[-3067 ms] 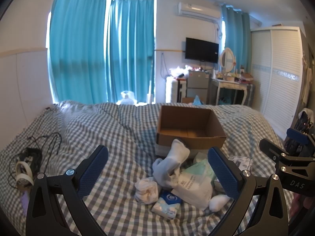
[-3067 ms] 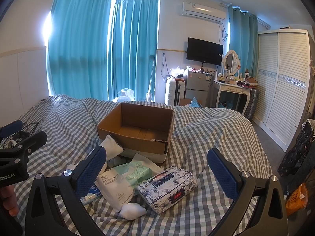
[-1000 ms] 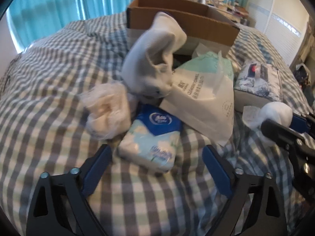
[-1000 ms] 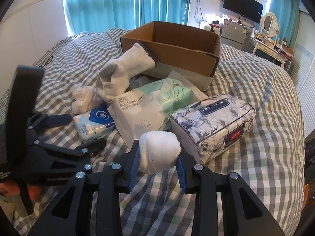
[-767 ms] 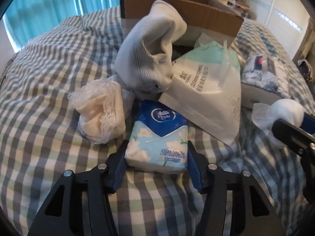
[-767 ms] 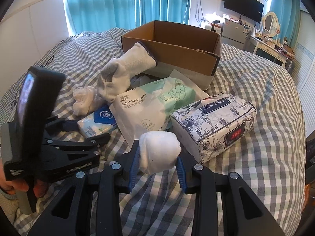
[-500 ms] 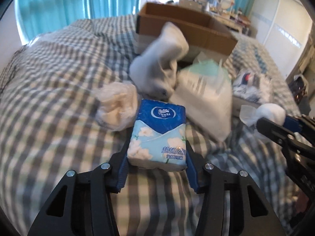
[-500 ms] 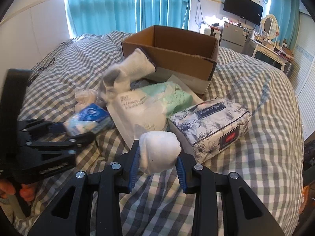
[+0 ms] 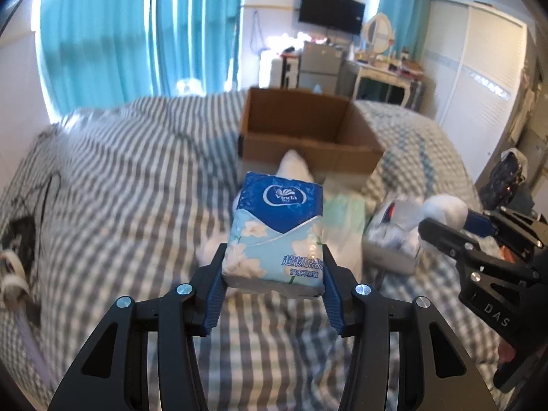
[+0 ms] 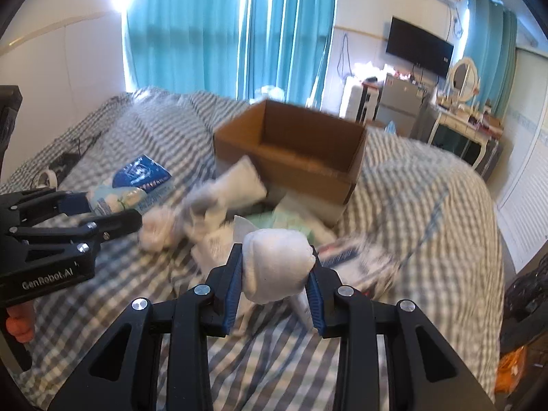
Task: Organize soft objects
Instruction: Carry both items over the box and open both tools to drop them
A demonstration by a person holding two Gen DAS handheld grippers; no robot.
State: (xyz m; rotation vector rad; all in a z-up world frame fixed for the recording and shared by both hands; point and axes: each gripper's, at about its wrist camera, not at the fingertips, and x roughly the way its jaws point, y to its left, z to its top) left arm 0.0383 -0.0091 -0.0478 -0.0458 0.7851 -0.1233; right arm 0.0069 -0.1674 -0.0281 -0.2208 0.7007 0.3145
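Note:
My left gripper (image 9: 274, 275) is shut on a blue Vinda tissue pack (image 9: 277, 229) and holds it above the checked bed, in front of the open cardboard box (image 9: 301, 130). My right gripper (image 10: 274, 275) is shut on a white rolled sock (image 10: 275, 265), also lifted. The right gripper with the sock (image 9: 445, 207) shows at the right of the left wrist view. The left gripper with the tissue pack (image 10: 133, 185) shows at the left of the right wrist view. A long white sock (image 10: 226, 188), a pale lace bundle (image 10: 157, 229) and a green towel pack (image 10: 291, 221) lie before the box (image 10: 301, 147).
A floral tissue pack (image 9: 390, 236) lies at the right of the pile. Cables and a tape roll (image 9: 13, 270) lie at the bed's left edge. A wardrobe (image 9: 479, 68), a dressing table (image 9: 380, 72) and teal curtains (image 9: 137, 34) stand beyond the bed.
Both grippers have risen and tilted up toward the box, each with its object. The tissue pack, taken hold of earlier, is now well above the bed.

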